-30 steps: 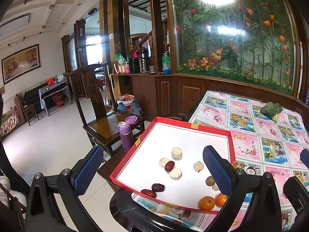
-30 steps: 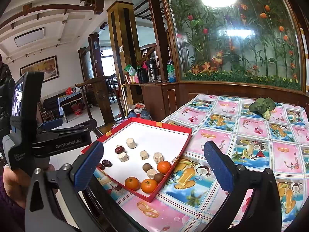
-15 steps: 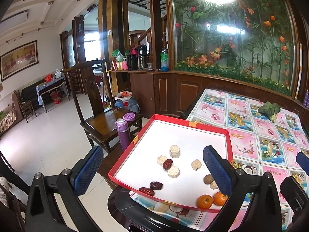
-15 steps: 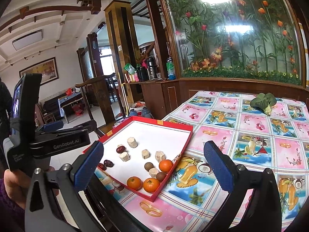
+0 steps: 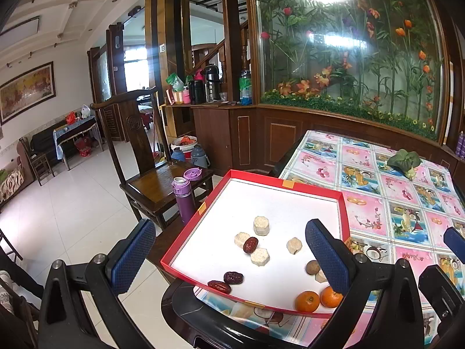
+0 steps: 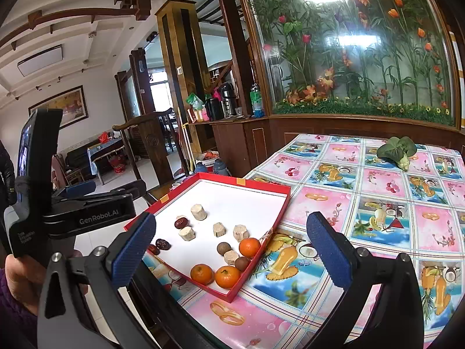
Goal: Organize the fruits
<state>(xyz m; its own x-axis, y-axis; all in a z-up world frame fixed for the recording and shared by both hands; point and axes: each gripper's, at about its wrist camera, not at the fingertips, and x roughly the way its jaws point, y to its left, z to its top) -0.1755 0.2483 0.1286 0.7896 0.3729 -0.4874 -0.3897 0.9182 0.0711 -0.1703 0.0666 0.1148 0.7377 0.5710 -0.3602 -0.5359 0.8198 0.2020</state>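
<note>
Right now you are holding both grippers above the near edge of the table (image 6: 377, 203), jaws wide apart and gripping nothing: the left gripper (image 5: 229, 250) is facing the red tray (image 5: 290, 184), the right gripper (image 6: 229, 250) is hovering beside it. Inside, the oranges (image 6: 227, 276) are crowding the near corner with brown round fruits (image 6: 223, 248) touching pale chunks (image 6: 240, 231), while the dried dates (image 5: 233, 277) are lying near the tray's left rim. That rim is overhanging the table edge, so pressing down there is risking a tip. Closing on one orange is likely nudging its neighbours and sending them rolling.
</note>
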